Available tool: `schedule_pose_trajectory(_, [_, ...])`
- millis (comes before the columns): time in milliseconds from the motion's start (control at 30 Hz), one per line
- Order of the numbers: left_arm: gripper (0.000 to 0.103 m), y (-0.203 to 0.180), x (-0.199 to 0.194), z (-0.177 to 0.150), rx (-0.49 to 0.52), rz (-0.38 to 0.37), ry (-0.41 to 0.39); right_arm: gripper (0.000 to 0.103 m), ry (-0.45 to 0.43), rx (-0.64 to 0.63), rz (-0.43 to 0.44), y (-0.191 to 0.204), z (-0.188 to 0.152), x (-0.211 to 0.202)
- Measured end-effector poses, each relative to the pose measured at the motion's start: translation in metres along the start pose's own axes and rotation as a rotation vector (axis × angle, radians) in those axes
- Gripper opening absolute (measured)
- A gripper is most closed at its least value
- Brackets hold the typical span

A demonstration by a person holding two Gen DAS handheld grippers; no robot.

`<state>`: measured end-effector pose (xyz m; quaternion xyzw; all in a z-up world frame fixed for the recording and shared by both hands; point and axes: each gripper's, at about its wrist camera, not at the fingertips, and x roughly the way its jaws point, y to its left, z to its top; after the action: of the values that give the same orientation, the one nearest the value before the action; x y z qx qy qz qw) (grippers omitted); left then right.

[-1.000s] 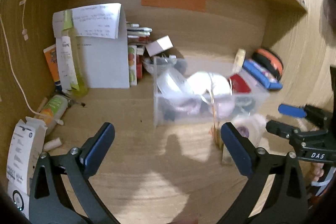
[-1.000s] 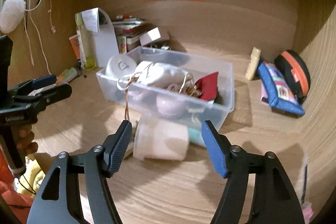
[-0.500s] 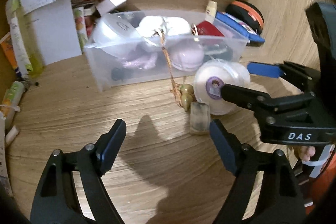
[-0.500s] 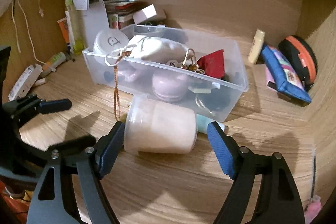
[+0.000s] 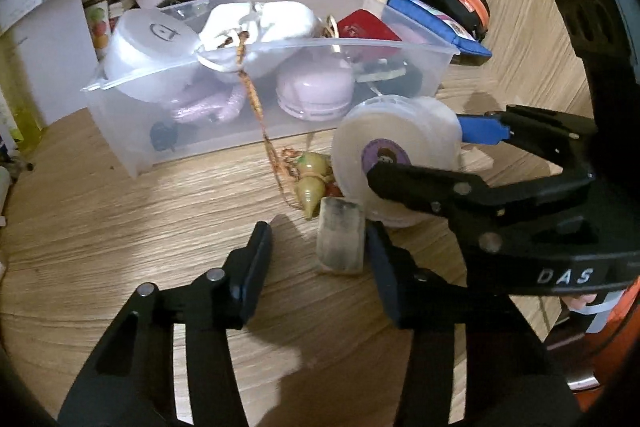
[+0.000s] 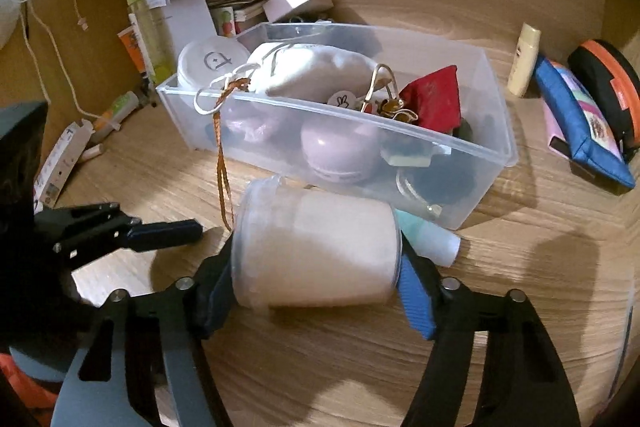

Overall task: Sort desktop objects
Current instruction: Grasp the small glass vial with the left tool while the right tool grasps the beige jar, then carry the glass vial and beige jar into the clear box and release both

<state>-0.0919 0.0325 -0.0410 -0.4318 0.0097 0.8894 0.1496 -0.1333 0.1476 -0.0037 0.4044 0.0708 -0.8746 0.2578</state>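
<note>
Since a second ago I have brought both grippers down toward the clutter in front of the clear bin [image 6: 460, 155]. My right gripper [image 6: 316, 287] now straddles the white jar [image 6: 316, 247] lying on its side on the tabletop [image 6: 360, 367]; its jaws have just been closing and both pads sit against the jar's ends, so I judge it pinched. My left gripper [image 5: 320, 259] has just been closing too; the small frosted block [image 5: 340, 247] lies between its jaws, beside the right pad, not yet squeezed. Both items look ready for sorting.

The bin, mid-tabletop toward the back wall, holds a white round tub [image 6: 212, 61], a white drawstring pouch [image 6: 316, 71], a lilac round case [image 6: 340, 151] and a red pouch [image 6: 434, 99]. An orange cord [image 6: 222, 163] trails over its near rim.
</note>
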Motion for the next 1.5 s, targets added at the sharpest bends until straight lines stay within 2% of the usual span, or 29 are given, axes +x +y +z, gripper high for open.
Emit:
schedule_pose_trajectory(267, [0.024, -0.010, 0.002, 0.002, 0.056, 0.007, -0.006, 0.065, -0.018, 0.028, -0.008, -0.017, -0.011, -0.013])
schedule_pose_trajectory(467, [0.023, -0.008, 0.001, 0.002, 0.050, -0.007, -0.006, 0.064, -0.044, 0.060, -0.025, -0.026, -0.015, -0.027])
schedule_pose_trajectory(633, [0.023, -0.007, -0.006, 0.001, 0.037, 0.000, -0.039, 0.064, -0.058, 0.084, -0.026, -0.030, -0.016, -0.036])
schedule_pose_trajectory(1033, [0.023, 0.000, -0.041, 0.019, 0.026, 0.057, -0.191, 0.064, -0.142, 0.083, -0.017, -0.023, -0.002, -0.066])
schedule_pose_trajectory(1500, [0.023, 0.040, -0.084, 0.061, -0.083, 0.070, -0.360, 0.064, -0.261, 0.079, -0.002, -0.029, 0.035, -0.093])
